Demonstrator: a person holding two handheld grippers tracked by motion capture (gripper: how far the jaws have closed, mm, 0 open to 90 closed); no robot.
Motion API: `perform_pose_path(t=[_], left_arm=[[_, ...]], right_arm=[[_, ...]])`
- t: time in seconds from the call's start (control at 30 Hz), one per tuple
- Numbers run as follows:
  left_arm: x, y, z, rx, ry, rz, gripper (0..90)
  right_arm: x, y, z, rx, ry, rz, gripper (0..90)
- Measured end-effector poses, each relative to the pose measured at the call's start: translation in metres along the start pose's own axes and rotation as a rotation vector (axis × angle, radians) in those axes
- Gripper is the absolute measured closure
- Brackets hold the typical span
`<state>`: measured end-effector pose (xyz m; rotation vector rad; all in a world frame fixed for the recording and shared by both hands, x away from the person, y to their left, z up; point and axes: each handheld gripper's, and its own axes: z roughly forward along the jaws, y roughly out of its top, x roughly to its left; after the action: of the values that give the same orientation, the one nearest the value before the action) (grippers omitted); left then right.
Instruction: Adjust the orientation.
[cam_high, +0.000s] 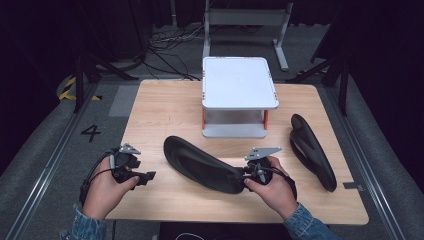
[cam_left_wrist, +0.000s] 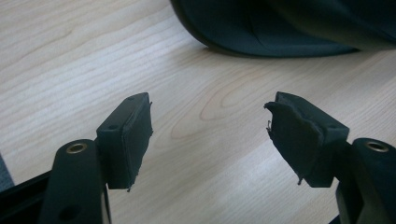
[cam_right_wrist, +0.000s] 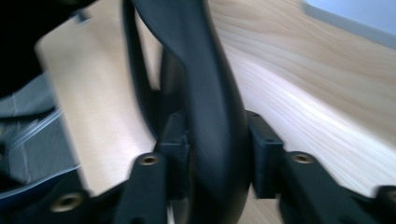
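A black slipper (cam_high: 200, 162) lies slantwise across the middle of the wooden table (cam_high: 165, 110), its toe end toward the far left. My right gripper (cam_high: 245, 177) holds its near end; in the right gripper view the jaws (cam_right_wrist: 217, 154) press on both sides of the slipper's sole (cam_right_wrist: 205, 84). A second black slipper (cam_high: 310, 150) rests on the table's right side, apart from both grippers. At the front left, my left gripper (cam_high: 147, 177) hovers with its jaws (cam_left_wrist: 210, 135) open and only bare wood between them. The held slipper (cam_left_wrist: 280, 28) lies just beyond it.
A white two-level stand (cam_high: 239, 82) with orange posts sits at the table's far middle; its corner (cam_right_wrist: 355, 14) shows in the right gripper view. Dark floor, cables and metal frame legs surround the table. Bare wood lies between the stand and the slippers.
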<state>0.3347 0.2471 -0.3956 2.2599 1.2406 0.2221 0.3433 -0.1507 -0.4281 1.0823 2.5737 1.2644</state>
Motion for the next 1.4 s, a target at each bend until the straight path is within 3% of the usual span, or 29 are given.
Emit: perform_pose_path(t=[0.07,0.13,0.23,0.43,0.6,0.73,0.87,1.1,1.3,1.4], left_arm=[[0.0,0.003,0.002,0.006,-0.009,0.007,30.6],[-0.001,0.006,0.005,0.01,-0.013,0.013,30.6],[-0.002,0.008,0.008,0.011,-0.016,0.023,30.6],[-0.001,0.008,0.006,0.008,-0.016,0.018,30.5],[-0.001,0.01,0.005,0.005,-0.018,0.022,30.5],[0.0,0.014,0.008,0.005,-0.021,0.026,30.5],[-0.002,0.02,0.011,0.011,-0.029,0.044,30.5],[-0.006,0.032,0.021,0.02,-0.045,0.077,30.5],[-0.009,0.037,0.026,0.027,-0.058,0.091,30.5],[-0.009,0.038,0.028,0.027,-0.061,0.091,30.5]], right_arm=[[-0.005,-0.003,0.0,-0.001,-0.049,-0.041,57.3],[-0.011,-0.007,0.001,0.012,-0.058,-0.033,58.0],[-0.016,-0.011,0.003,0.031,-0.111,-0.057,56.7],[-0.018,-0.004,-0.011,-0.015,-0.143,-0.081,50.7],[-0.022,0.004,-0.04,-0.028,-0.242,-0.18,46.9],[-0.035,0.006,-0.074,-0.047,-0.321,-0.191,45.5],[-0.05,0.002,-0.105,-0.054,-0.392,-0.147,44.9],[-0.077,-0.016,-0.149,-0.093,-0.494,-0.02,44.6],[-0.095,-0.031,-0.172,-0.1,-0.584,0.054,44.7],[-0.094,-0.033,-0.173,-0.102,-0.588,0.055,44.7]])
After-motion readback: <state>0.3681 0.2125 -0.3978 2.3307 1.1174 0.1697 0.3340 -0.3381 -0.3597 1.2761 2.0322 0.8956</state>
